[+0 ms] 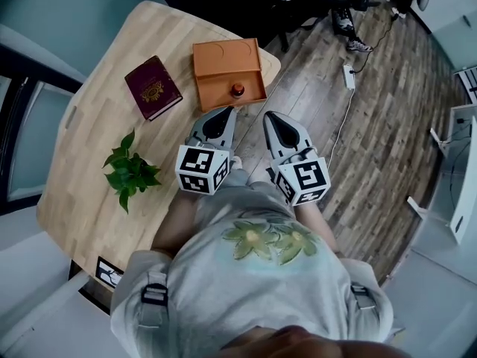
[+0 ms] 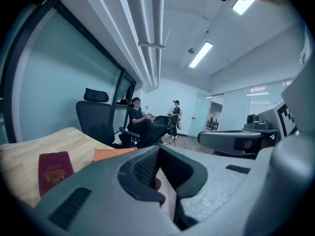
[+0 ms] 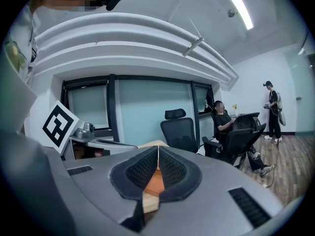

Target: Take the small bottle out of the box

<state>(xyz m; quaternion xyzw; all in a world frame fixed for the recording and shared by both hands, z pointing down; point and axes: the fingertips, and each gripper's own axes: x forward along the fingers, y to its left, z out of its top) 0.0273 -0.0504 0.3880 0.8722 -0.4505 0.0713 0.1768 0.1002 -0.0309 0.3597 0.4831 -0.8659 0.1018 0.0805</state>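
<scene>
An orange box (image 1: 229, 84) lies open on the wooden table (image 1: 89, 125), its lid folded back. The small bottle (image 1: 237, 90) with a dark red cap stands in the box's near tray. My left gripper (image 1: 229, 111) hovers just short of the box's near edge, its jaws together and empty. My right gripper (image 1: 269, 115) sits beside it to the right, off the table corner, jaws also together with nothing held. The left gripper view shows the orange box (image 2: 112, 154) low beyond the jaws. A strip of orange box (image 3: 153, 180) shows through the right jaws' gap.
A maroon book (image 1: 153, 87) lies left of the box and a small green plant (image 1: 130, 172) stands nearer me. A power strip (image 1: 348, 75) and cable lie on the wood floor at right. Office chairs (image 3: 179, 129) and two people are in the background.
</scene>
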